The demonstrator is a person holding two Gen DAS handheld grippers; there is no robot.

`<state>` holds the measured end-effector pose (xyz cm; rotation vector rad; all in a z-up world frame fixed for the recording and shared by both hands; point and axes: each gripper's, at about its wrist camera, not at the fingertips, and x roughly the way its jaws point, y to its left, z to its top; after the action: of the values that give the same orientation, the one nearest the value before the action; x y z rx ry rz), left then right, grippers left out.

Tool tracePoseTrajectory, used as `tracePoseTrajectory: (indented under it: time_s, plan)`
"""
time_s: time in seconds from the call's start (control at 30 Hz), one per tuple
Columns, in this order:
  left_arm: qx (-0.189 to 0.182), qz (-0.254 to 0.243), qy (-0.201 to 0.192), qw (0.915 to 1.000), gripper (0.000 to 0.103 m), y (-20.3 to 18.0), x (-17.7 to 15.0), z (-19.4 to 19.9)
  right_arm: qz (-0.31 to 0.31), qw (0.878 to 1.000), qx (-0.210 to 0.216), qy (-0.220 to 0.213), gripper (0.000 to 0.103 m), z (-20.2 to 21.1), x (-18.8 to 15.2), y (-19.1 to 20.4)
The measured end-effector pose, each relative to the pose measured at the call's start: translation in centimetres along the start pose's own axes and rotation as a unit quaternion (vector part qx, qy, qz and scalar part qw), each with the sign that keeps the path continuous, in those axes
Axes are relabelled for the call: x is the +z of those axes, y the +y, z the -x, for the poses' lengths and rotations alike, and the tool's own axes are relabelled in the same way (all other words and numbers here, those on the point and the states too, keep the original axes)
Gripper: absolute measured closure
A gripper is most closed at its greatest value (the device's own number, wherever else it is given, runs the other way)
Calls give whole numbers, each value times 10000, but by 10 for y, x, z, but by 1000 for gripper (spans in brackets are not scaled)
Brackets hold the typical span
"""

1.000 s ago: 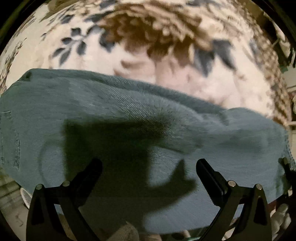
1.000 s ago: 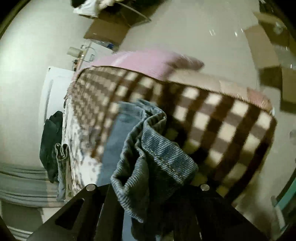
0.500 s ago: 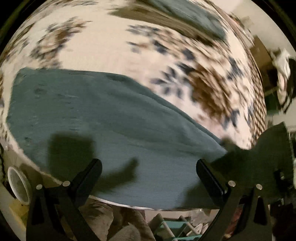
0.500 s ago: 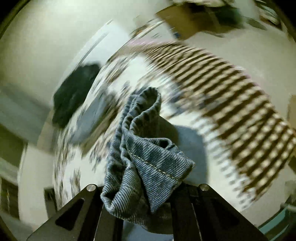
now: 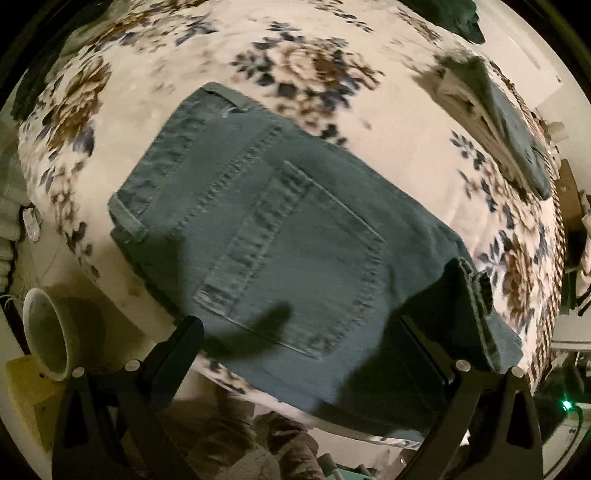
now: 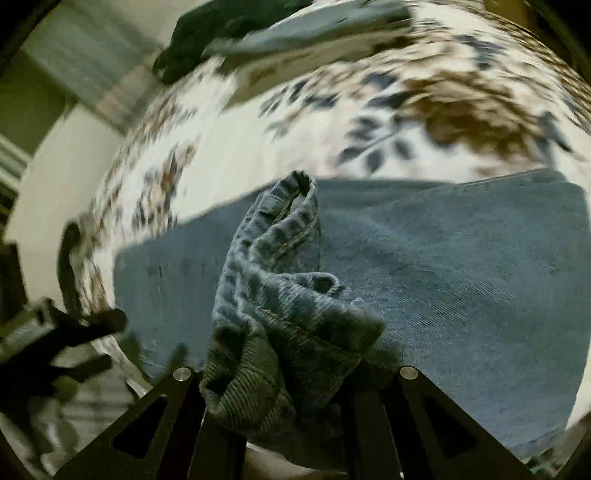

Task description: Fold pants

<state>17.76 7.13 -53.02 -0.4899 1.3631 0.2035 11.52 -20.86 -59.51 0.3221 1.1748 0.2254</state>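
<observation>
Blue-green denim pants (image 5: 280, 229) lie on a floral bedspread (image 5: 332, 74), waistband to the upper left and a back pocket facing up. My left gripper (image 5: 295, 332) is open and empty above their near edge. My right gripper (image 6: 280, 373) is shut on a bunched hem of the pants (image 6: 280, 295) and holds it above the flat denim (image 6: 461, 277). That lifted leg end also shows in the left wrist view (image 5: 476, 306) at the right. The left gripper appears blurred in the right wrist view (image 6: 62, 328) at the left.
A stack of folded clothes (image 5: 506, 122) lies at the bed's far right, with dark garments (image 5: 454, 14) beyond it. A white cup (image 5: 48, 332) stands on a low surface left of the bed. The bed's near edge runs just under my grippers.
The right gripper swung the held hem from beside the bed to above the flat denim. The left gripper pulled back and turned, so the waistband and pocket now show.
</observation>
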Motion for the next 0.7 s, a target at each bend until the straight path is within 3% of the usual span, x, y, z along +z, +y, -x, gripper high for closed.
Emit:
tracePoseTrajectory:
  time_s: [0.07,0.17,0.2,0.23,0.3,0.33,0.4,0.5,0.63,0.7]
  plan:
    - [-20,-14,0,10000,0,2,2,-2,145,9997,-177,114,95,-13,1,5]
    - [-107,-13,-5,9999,0,-1,2,-3,367,9963,-476,606,82,-40,6,14]
    - [-192,-29,10,9998,0,-4,3,-4,323,9953,-296,869,66,-44,8,15]
    - [-257,-54,11,9997,0,-7,4,-4,271,9947,-128,981,43,-44,9,13]
    - [-361,-143,4,9992,0,-18,5,-3,41,9939,450,1005,15,-23,13,10]
    - [-404,-190,13,9990,0,-24,6,-4,-61,9938,590,945,11,-10,14,5]
    - [-543,-296,77,9981,0,-38,6,-9,-214,9949,580,803,11,15,15,-11]
    - [-719,-505,290,9957,0,-58,4,-26,-522,9959,202,707,11,38,15,-45]
    - [-463,-1144,543,9909,1,-94,-4,-65,-1035,9904,-496,769,11,45,9,-98]
    - [-323,-1518,670,9856,19,-110,-9,-86,-1330,9857,-716,751,11,48,6,-125]
